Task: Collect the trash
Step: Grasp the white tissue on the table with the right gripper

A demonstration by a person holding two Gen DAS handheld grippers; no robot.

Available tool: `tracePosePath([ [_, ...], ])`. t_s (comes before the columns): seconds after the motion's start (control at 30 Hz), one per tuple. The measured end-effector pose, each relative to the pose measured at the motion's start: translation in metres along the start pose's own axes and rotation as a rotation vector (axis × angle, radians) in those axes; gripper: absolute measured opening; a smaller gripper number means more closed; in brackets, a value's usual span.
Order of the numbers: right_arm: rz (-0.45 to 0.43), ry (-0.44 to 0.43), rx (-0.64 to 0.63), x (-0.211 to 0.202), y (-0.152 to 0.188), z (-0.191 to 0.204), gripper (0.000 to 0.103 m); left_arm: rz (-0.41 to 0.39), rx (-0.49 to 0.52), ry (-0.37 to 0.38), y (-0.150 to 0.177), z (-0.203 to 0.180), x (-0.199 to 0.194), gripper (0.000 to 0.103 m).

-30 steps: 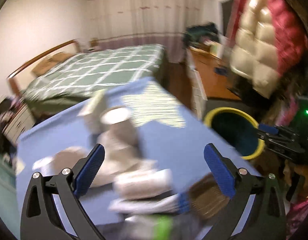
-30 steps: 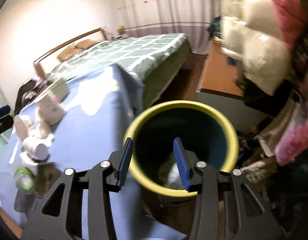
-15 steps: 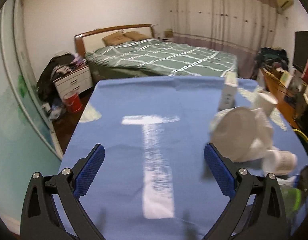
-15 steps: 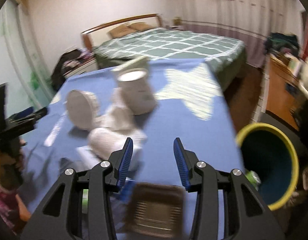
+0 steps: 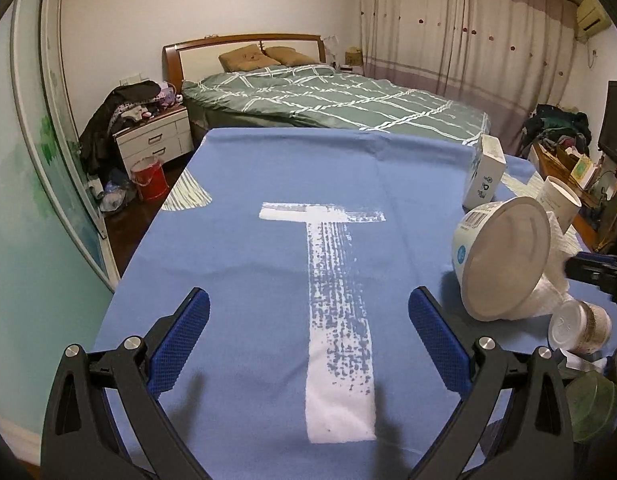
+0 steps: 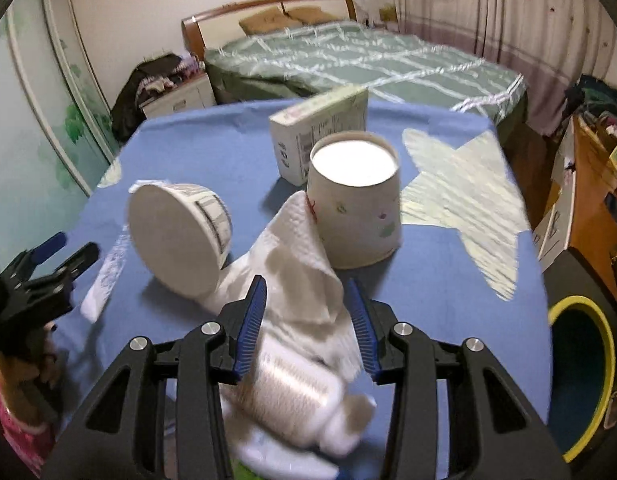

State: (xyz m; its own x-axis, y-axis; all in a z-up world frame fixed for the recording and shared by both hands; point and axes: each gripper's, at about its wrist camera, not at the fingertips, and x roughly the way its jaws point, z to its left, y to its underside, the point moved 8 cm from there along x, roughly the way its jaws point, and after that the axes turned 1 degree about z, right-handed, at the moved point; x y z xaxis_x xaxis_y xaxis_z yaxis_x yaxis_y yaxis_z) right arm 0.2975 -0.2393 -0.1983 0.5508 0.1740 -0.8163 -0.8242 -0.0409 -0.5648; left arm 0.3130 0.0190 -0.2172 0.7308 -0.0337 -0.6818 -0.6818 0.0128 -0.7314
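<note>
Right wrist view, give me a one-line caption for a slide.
Right gripper open above a crumpled paper towel amid cups on a blue tablecloth, with a yellow-rimmed bin beside the table.

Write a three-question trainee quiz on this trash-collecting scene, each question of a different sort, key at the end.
1. True or false: the paper cup stands mouth down on the blue cloth.
2. Where is the yellow-rimmed bin? A) on the cloth B) on the floor beside the table C) on the bed
3. Which piece of trash shows between the fingers of the right tool?

Key: 1 true; 2 B; 3 the crumpled paper towel.
</note>
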Motion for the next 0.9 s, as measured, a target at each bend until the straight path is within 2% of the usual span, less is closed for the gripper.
tracePosePath([
  [0.07,0.016,-0.003,0.002,0.007,-0.002,0.001,0.04,-0.004,0.007,0.0,-0.001,-0.003,-0.004,0.098],
  [0.1,0.025,0.006,-0.001,0.012,-0.002,0.002,0.029,-0.005,0.014,0.001,-0.001,-0.005,-0.004,0.098],
  [0.13,0.027,0.007,-0.002,0.013,-0.002,0.002,0.011,-0.007,0.019,0.001,-0.001,-0.007,-0.007,0.098],
  [0.17,0.027,0.005,-0.003,0.013,-0.003,0.004,0.006,-0.009,0.023,0.001,-0.001,-0.007,-0.008,0.098],
  [0.33,-0.05,0.006,-0.025,-0.006,-0.007,0.011,0.003,-0.019,0.019,0.011,-0.001,-0.009,-0.011,0.098],
  [0.53,-0.157,-0.027,-0.017,-0.051,-0.016,0.013,0.003,-0.021,-0.009,0.024,-0.001,-0.005,-0.012,0.098],
  [0.9,-0.352,-0.06,0.056,-0.144,-0.027,-0.013,0.003,-0.017,-0.016,0.025,0.0,-0.006,-0.011,0.098],
])
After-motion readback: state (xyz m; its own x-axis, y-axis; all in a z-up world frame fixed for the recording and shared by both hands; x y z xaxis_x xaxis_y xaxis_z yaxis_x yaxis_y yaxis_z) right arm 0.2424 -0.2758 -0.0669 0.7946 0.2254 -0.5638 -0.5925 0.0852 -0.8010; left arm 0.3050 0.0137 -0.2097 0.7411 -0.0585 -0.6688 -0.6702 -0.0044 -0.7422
